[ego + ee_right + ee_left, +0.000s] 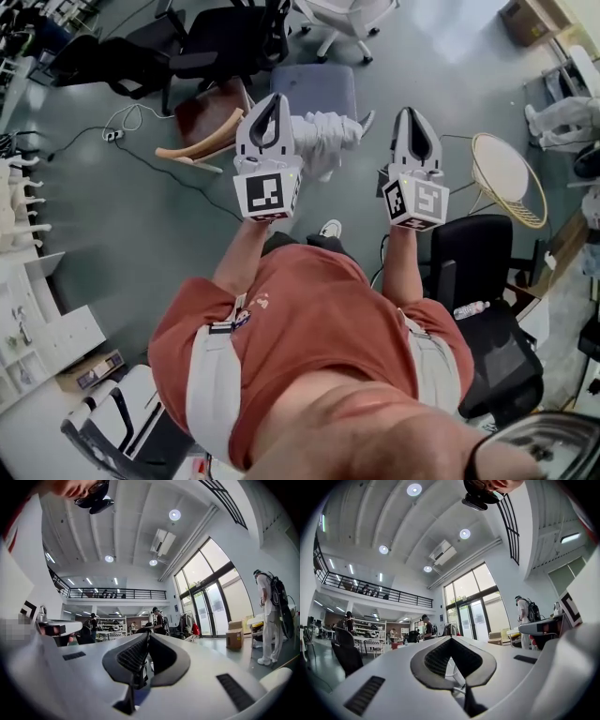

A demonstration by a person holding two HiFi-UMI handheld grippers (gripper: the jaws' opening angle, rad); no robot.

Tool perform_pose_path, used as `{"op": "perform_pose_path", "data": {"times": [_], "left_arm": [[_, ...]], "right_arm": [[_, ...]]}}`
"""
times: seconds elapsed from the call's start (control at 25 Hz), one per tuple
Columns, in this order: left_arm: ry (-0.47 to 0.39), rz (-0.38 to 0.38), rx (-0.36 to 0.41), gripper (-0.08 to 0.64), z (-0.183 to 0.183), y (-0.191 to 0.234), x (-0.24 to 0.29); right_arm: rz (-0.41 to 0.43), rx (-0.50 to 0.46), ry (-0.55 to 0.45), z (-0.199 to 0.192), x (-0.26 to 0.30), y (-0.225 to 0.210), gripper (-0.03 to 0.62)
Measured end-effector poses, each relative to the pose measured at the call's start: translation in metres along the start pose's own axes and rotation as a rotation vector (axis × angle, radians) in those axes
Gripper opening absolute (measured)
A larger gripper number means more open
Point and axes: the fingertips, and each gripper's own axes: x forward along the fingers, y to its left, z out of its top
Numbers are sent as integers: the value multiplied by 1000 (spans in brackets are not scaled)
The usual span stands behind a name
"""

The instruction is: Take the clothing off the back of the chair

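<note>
- Looking down in the head view, a white shelf unit (37, 319) sits at the far left edge, with black office chairs (220, 42) in the upper left on the grey floor.
- Just right of them stands a wooden chair (208, 127) with a curved pale back.
- Now the left gripper (275, 98), centre-left of the frame. Its jaws meet at the tips and there's nothing between them. The left gripper view (451, 638) agrees: tips together, and only the open hall beyond.
- Here's the clothing (323, 141), a white bundle draped at the lower edge of the blue-grey chair (314, 89). It's upper centre in the frame, just right of the left gripper's jaws and between the two grippers. Neither one has hold of it.
- The right gripper (410, 112) is centre-right, its jaws pressed together and empty. In the right gripper view (146, 633) the ribbed pads are closed on each other, with the room's glass doors off to the right.
- Further right there's a round gold wire table (506, 178), and a black swivel chair (483, 309) fills the lower right.
</note>
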Motion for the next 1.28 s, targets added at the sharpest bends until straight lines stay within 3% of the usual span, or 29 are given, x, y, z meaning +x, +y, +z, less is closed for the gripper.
{"op": "perform_pose_path", "data": {"times": [0.12, 0.36, 0.68, 0.96, 1.2, 1.28], "left_arm": [[14, 27, -11, 14, -1, 12, 1], [-43, 52, -23, 14, 13, 50, 6], [-48, 72, -26, 14, 10, 84, 3], [-7, 59, -24, 14, -9, 97, -6], [21, 44, -27, 14, -28, 103, -13], [10, 38, -26, 14, -33, 103, -17]], "right_arm": [[44, -10, -14, 6, 17, 12, 29], [100, -58, -53, 27, 43, 49, 29], [130, -90, -45, 26, 63, 84, 29], [163, -124, 23, -2, 69, 109, 31], [219, -225, 102, -47, 72, 132, 34], [285, -210, 170, -71, 72, 142, 99]]}}
